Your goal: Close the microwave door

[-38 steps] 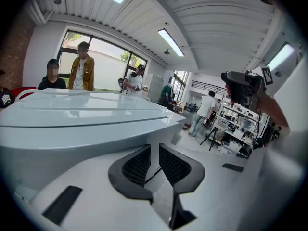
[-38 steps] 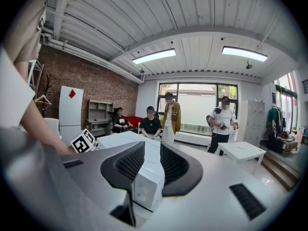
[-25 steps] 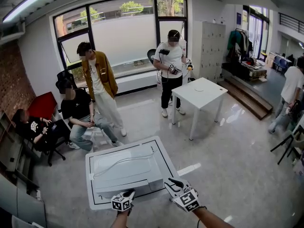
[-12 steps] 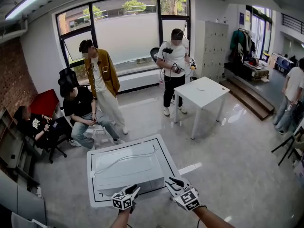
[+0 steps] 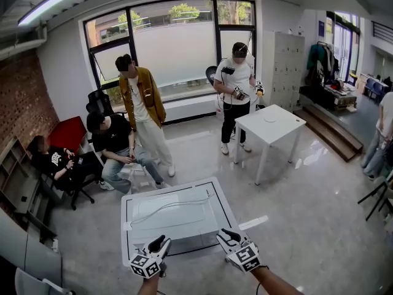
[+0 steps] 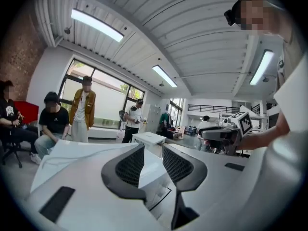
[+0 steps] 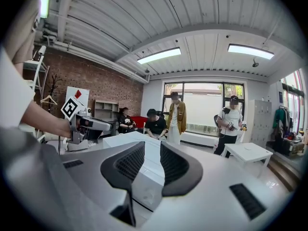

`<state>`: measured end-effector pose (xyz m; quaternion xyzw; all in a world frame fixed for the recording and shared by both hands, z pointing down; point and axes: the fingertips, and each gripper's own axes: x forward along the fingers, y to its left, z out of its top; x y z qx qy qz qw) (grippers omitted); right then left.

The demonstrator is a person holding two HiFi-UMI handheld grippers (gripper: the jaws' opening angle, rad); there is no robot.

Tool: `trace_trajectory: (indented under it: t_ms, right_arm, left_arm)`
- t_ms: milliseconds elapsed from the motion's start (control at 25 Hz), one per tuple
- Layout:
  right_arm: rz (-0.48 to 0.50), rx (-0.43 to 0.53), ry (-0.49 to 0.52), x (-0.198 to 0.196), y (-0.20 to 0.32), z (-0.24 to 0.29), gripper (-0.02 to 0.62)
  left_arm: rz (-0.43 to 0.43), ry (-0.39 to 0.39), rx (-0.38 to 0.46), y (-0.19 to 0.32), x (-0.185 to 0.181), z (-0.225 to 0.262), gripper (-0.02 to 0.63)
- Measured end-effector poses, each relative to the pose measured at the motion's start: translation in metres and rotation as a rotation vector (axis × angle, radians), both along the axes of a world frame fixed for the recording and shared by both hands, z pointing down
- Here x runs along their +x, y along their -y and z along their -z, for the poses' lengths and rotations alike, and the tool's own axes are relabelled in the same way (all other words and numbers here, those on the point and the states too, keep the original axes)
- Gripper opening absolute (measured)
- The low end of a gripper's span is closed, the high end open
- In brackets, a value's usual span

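Two handheld grippers hover at the near edge of a white microwave (image 5: 172,214), which sits in the middle of a white table (image 5: 125,244) marked with a black border line. The oven's front faces the person, probably so that the door can be worked from where they stand. The left gripper (image 5: 161,243) is by the front-left part of the oven, and its own view looks across the oven's top. Its ribbed pads (image 6: 131,166) stand apart with nothing clamped, and only the oven's far corner shows through the gap. The right gripper (image 5: 226,235) is by the front-right corner. Its jaws are also parted and empty, with the oven's near corner visible past them. Unloaded jaws suit this job, since a door is swung shut by a push, not a grasp. The right claw seems placed where a door's free edge would usually come to rest. From overhead the door face is too foreshortened to tell whether it is ajar or already flush. A thin pale cord (image 5: 178,203) curves across the oven's top, clear of both claws. Well behind, a person in a mustard jacket (image 5: 140,103) stands watching, and another stands by a small white table (image 5: 273,121), both away from the work.
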<state>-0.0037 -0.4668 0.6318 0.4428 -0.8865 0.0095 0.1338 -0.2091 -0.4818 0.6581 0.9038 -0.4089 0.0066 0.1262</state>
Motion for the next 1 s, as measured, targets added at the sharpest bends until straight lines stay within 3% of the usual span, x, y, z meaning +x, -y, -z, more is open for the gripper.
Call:
trace_trajectory:
  t_ms: [400,800,1000]
  right_arm:
    - [0.018,0.021,0.015,-0.010,-0.001,0.008,0.104]
    - [-0.006,0.014,0.022,-0.010,0.008,-0.006,0.104]
    - [-0.013,0.007,0.027,-0.003,0.011,-0.010,0.103]
  left_arm:
    - [0.076,0.040,0.113,-0.025,-0.052,0.044,0.106]
    - [0.137,0.046,0.116,-0.028,-0.088,0.036,0.106]
    - [0.139,0.050,0.110,-0.025,-0.085,0.033,0.106]
